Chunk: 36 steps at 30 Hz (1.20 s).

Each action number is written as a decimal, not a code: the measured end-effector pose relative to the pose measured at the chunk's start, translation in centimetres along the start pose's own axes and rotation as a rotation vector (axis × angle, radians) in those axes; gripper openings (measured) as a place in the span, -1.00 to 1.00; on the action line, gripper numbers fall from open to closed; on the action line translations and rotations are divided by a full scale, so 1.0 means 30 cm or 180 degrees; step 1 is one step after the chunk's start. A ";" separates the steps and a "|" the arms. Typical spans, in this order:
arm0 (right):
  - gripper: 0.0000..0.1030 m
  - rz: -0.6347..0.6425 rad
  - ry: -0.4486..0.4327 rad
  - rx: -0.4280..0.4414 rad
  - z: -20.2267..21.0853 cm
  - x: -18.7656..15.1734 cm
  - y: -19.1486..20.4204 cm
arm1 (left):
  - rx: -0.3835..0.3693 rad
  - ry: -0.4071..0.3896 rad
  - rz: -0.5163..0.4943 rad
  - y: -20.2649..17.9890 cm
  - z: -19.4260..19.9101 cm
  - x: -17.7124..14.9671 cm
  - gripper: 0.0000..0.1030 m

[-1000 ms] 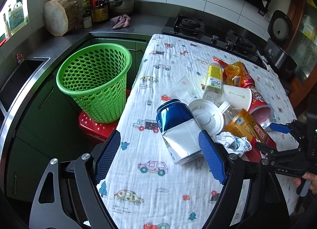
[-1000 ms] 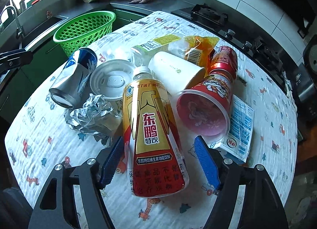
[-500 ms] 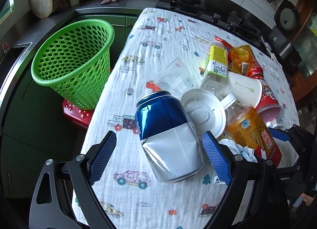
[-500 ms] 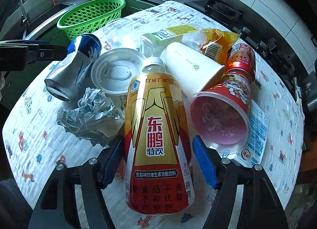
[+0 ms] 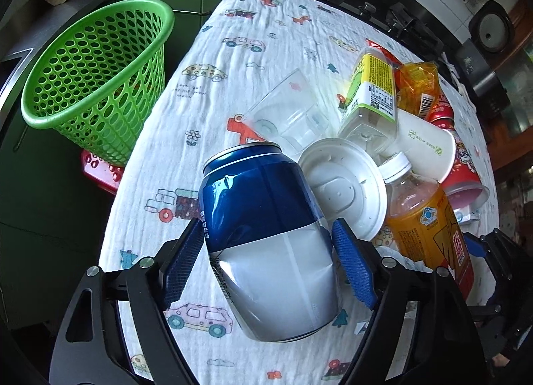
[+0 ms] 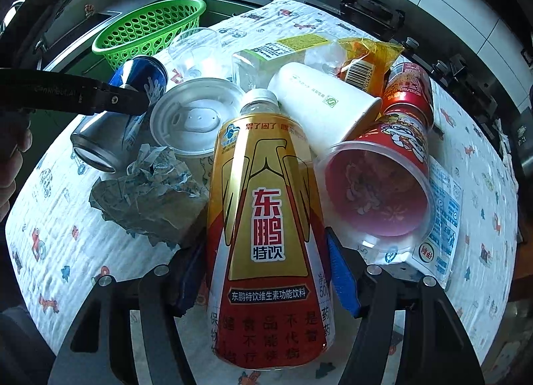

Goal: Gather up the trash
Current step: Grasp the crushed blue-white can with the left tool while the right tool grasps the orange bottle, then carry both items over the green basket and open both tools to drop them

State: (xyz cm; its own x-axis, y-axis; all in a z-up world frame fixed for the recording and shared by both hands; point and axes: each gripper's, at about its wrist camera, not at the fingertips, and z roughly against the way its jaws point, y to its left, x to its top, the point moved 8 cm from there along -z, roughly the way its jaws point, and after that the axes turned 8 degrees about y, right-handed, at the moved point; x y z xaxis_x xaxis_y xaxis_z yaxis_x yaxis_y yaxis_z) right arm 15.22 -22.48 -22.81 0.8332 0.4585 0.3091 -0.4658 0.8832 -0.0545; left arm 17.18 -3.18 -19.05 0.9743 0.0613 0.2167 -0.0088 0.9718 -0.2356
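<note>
The orange bottle (image 5: 429, 218) hides most of the crumpled paper (image 5: 396, 256); the left gripper's arm (image 6: 66, 96) crosses the blue can (image 6: 133, 91).

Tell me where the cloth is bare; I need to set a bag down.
Bare cloth lies between the green basket and the clear cup, toward the stove. It is crowded from the blue can to the red cup.

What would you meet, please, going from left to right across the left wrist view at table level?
Green perforated plastic basket → dented blue-and-silver drink can → round white plastic lid → orange-labelled plastic drink bottle → red printed plastic cup.
</note>
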 end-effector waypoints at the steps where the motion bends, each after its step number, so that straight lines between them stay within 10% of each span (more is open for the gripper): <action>1: 0.23 -0.0031 -0.0007 0.0038 0.004 -0.001 -0.001 | -0.0017 -0.0008 0.0003 0.002 0.001 -0.002 0.48; 24: 0.21 -0.0337 -0.0254 0.0395 0.137 0.028 0.036 | -0.0217 -0.0197 -0.0133 0.027 0.108 -0.033 0.39; 36: 0.21 -0.0079 -0.0614 0.0570 0.292 0.378 0.185 | -0.0073 -0.0765 0.0024 0.284 0.382 0.205 0.39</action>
State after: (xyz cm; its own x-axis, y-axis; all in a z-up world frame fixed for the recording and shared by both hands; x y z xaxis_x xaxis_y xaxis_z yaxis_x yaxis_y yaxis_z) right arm 19.48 -13.23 -11.30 0.7809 0.3943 0.4845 -0.5055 0.8546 0.1191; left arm 20.53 8.10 -8.88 0.8927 0.1236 0.4335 -0.0080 0.9659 -0.2589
